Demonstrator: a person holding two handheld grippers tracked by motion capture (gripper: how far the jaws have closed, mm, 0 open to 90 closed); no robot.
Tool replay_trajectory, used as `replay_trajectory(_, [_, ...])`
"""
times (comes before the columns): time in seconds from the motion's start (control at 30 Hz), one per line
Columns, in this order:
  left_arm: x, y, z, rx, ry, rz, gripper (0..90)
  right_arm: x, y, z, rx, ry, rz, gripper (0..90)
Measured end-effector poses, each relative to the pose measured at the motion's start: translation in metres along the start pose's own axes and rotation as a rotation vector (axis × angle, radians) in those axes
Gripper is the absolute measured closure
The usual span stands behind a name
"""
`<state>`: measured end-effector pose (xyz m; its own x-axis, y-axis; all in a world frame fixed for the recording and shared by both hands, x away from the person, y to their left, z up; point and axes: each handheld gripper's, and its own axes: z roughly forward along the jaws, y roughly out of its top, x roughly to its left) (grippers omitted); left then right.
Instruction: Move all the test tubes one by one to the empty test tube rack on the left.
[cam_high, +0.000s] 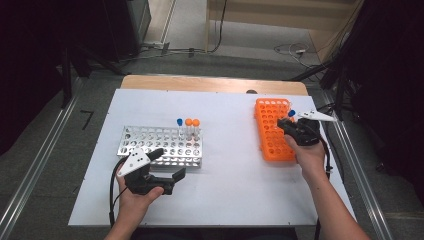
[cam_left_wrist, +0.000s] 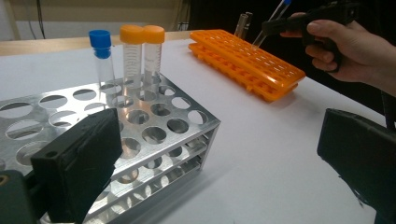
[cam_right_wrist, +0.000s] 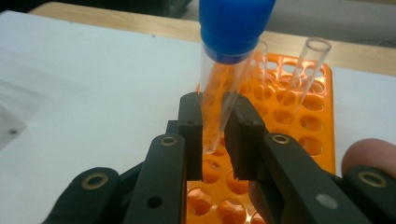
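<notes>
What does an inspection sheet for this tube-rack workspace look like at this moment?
Surface: white table top, bare between racks.
Job's things: blue-capped clear tube held over orange plastic rack, which has two uncapped tubes; metal perforated rack holds one blue-capped and two orange-capped tubes.
Clutter: nothing seen.
Grippers: right gripper shut on the tube; left gripper open, beside the metal rack.
Cables: black cable trails from left gripper.
Surroundings: grey floor, loose floor cables.
</notes>
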<state>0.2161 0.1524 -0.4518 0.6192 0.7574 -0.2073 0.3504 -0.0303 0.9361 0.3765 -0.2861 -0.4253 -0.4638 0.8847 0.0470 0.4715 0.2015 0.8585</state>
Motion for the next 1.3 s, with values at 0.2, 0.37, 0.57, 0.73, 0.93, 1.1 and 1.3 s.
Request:
replay_trajectory(0.2, [-0.006, 0.001, 0.004, 0.005, -0.012, 0.012, 0.1, 0.016, -0.003, -0.023, -0.030, 0.074, -0.029, 75.2])
replay_trajectory(0.37, [-0.011, 0.003, 0.006, 0.004, -0.025, 0.016, 0.1, 0.033, -0.012, -0.038, -0.045, 0.138, -0.064, 75.1])
replay_trajectory(0.57, [-0.018, 0.005, 0.010, 0.007, -0.044, 0.025, 0.1, 0.054, -0.027, -0.051, -0.053, 0.219, -0.079, 75.2])
replay_trajectory(0.73, [-0.024, 0.006, 0.014, 0.010, -0.063, 0.029, 0.4, 0.072, -0.039, -0.056, -0.066, 0.283, -0.095, 75.2])
replay_trajectory(0.93, [-0.033, 0.009, 0.022, 0.015, -0.100, 0.043, 2.4, 0.097, -0.052, -0.055, -0.043, 0.344, -0.129, 75.1])
replay_trajectory(1.1, [-0.043, 0.011, 0.029, 0.027, -0.132, 0.057, 4.4, 0.120, -0.058, -0.052, -0.016, 0.398, -0.177, 75.1])
replay_trajectory(1.3, [-0.051, 0.011, 0.038, 0.040, -0.181, 0.064, 9.7, 0.145, -0.061, -0.048, 0.008, 0.454, -0.228, 75.1])
